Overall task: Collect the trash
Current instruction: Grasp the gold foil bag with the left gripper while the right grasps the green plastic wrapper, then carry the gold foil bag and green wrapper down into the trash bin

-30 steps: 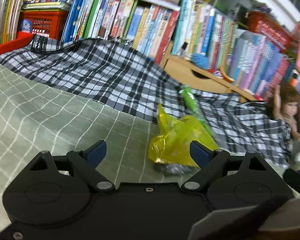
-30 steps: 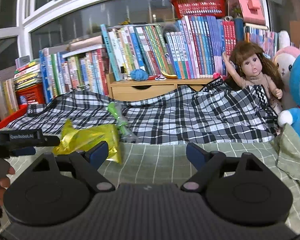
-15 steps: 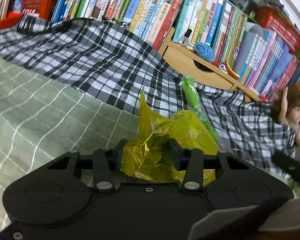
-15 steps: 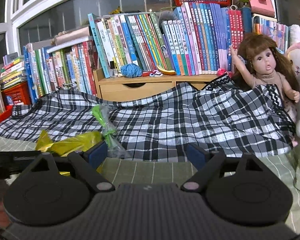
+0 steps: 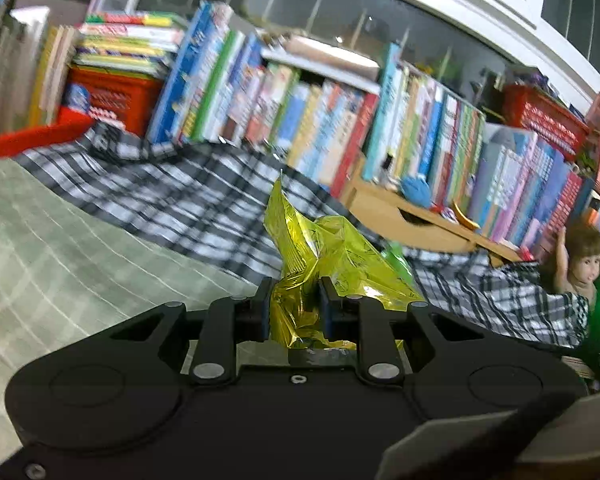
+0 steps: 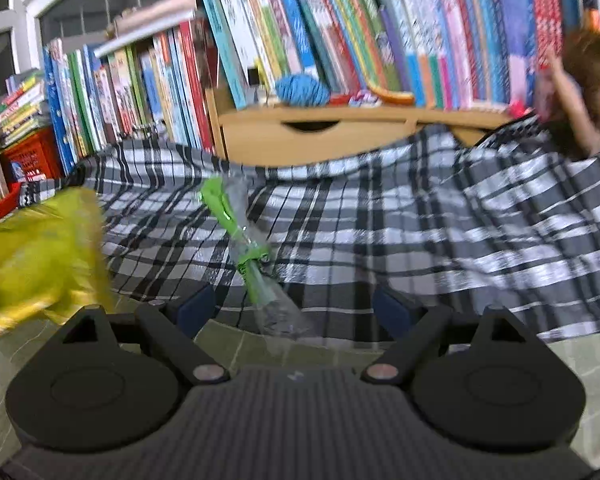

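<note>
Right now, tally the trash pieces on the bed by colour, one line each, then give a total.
Yellow: 1, the crinkled yellow wrapper, clamped in the left gripper.
Green and clear: 1, the green-and-clear wrapper, lying on the plaid blanket ahead of the open right gripper.
Total: 2

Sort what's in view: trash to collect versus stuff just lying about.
Trash:
- yellow wrapper, pinched in the left claw
- green-and-clear wrapper, ahead of the open right claw

Lying about:
- books
- doll
- checked cloth
- blue yarn
</note>
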### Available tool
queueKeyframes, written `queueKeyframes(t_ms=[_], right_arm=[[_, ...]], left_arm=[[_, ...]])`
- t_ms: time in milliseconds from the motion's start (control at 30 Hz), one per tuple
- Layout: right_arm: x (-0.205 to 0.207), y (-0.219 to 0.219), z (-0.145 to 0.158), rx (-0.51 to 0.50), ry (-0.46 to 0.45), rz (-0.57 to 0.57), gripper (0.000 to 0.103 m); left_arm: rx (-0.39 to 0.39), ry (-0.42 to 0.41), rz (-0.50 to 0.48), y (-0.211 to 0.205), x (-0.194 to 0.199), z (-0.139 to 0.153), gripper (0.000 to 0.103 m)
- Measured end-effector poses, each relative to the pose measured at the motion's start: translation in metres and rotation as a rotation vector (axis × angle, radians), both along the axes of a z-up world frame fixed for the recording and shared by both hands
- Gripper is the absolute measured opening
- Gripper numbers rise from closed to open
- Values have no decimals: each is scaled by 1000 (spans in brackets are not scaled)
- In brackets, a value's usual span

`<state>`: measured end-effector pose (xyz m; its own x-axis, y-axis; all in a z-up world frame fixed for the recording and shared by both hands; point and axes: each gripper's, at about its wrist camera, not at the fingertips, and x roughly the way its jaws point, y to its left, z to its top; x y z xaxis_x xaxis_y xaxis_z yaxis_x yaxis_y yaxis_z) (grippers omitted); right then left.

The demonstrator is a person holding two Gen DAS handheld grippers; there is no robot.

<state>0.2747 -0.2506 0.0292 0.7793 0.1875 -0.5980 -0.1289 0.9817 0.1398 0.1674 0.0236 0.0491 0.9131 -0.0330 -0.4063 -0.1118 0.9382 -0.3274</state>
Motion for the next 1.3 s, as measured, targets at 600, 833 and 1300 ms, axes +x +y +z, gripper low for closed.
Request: queueKeyframes(t_ms=[600,833,1300], right_arm=[[-50,8,38,-10,-29,30,18],[-115,9,65,-5,-59,61,18],[-267,24,86,9,-95,147,19]], left_arm=[[61,-6,-28,3,-46,23,21],[79,-2,-64,-2,-93,36,21],[86,42,-128,4,-225,48,22]])
